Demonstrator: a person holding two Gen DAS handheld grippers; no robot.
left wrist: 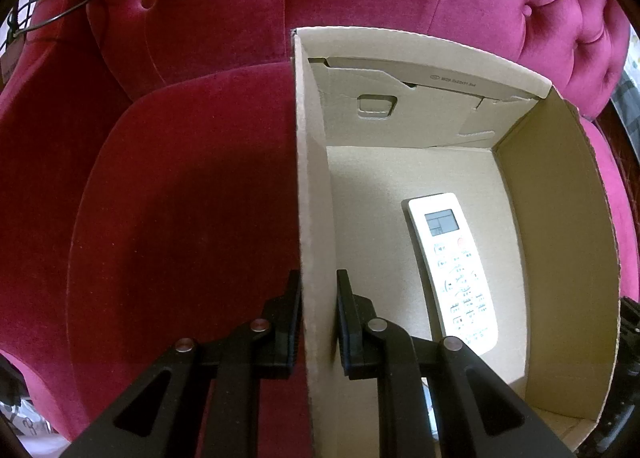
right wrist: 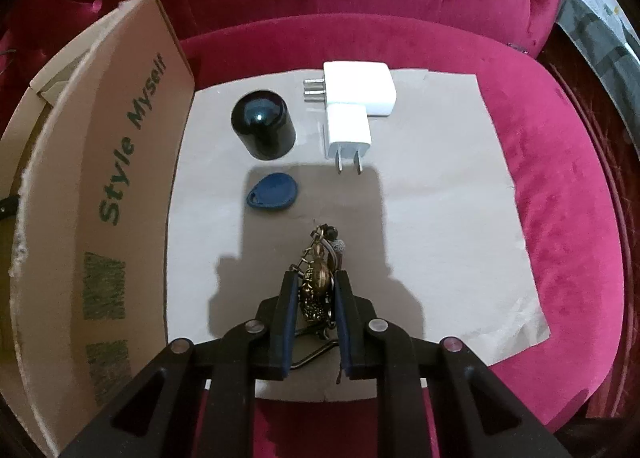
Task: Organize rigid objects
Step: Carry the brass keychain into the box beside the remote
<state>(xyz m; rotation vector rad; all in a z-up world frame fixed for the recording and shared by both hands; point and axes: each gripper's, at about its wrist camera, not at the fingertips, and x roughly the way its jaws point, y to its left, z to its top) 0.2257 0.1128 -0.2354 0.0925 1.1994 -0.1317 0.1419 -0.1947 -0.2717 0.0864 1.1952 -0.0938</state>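
Note:
My left gripper (left wrist: 319, 278) is shut on the left wall of an open cardboard box (left wrist: 316, 185), one finger outside and one inside. A white remote control (left wrist: 452, 266) lies flat on the box floor. My right gripper (right wrist: 316, 278) is shut on a brass keychain (right wrist: 318, 278) with beads and rings, held over a grey paper sheet (right wrist: 440, 217). On the sheet lie a blue key fob (right wrist: 272, 193), a black cylinder (right wrist: 264, 123), a small white plug adapter (right wrist: 348, 131) and a larger white charger (right wrist: 360, 87). The box's printed outer wall (right wrist: 108, 193) stands left of the sheet.
Everything rests on a magenta velvet tufted sofa (left wrist: 180, 185), its seat cushion (right wrist: 568, 185) around the sheet. A black cable loop (left wrist: 52, 5) hangs at the far left of the backrest. Patterned fabric (right wrist: 600, 17) shows at the right edge.

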